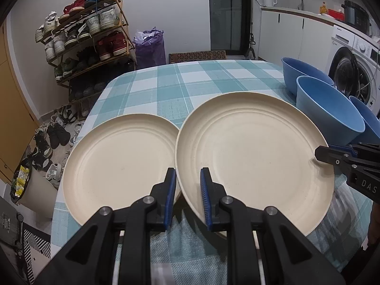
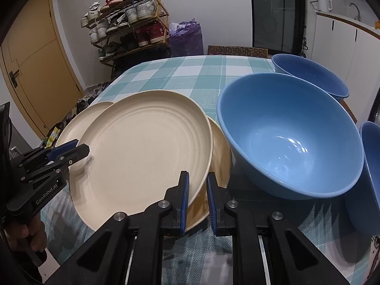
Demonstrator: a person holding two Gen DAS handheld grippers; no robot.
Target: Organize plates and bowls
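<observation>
Three cream plates and three blue bowls are on a checked table. The big cream plate (image 1: 254, 154) (image 2: 147, 152) is tilted, raised above another cream plate (image 2: 222, 152) beneath it. My left gripper (image 1: 188, 190) (image 2: 78, 152) has its jaws around that plate's left rim, apparently shut on it. My right gripper (image 2: 197, 190) (image 1: 320, 154) grips its right rim. A further cream plate (image 1: 118, 163) (image 2: 83, 123) lies flat at the left. The nearest blue bowl (image 2: 289, 137) (image 1: 330, 111) stands right of the plates.
Two more blue bowls stand at the right, one far (image 2: 308, 76) and one near (image 2: 370, 178). The checked tablecloth (image 1: 190, 83) stretches behind. A shoe rack (image 1: 90, 40), shoes on the floor and a washing machine (image 1: 356, 71) surround the table.
</observation>
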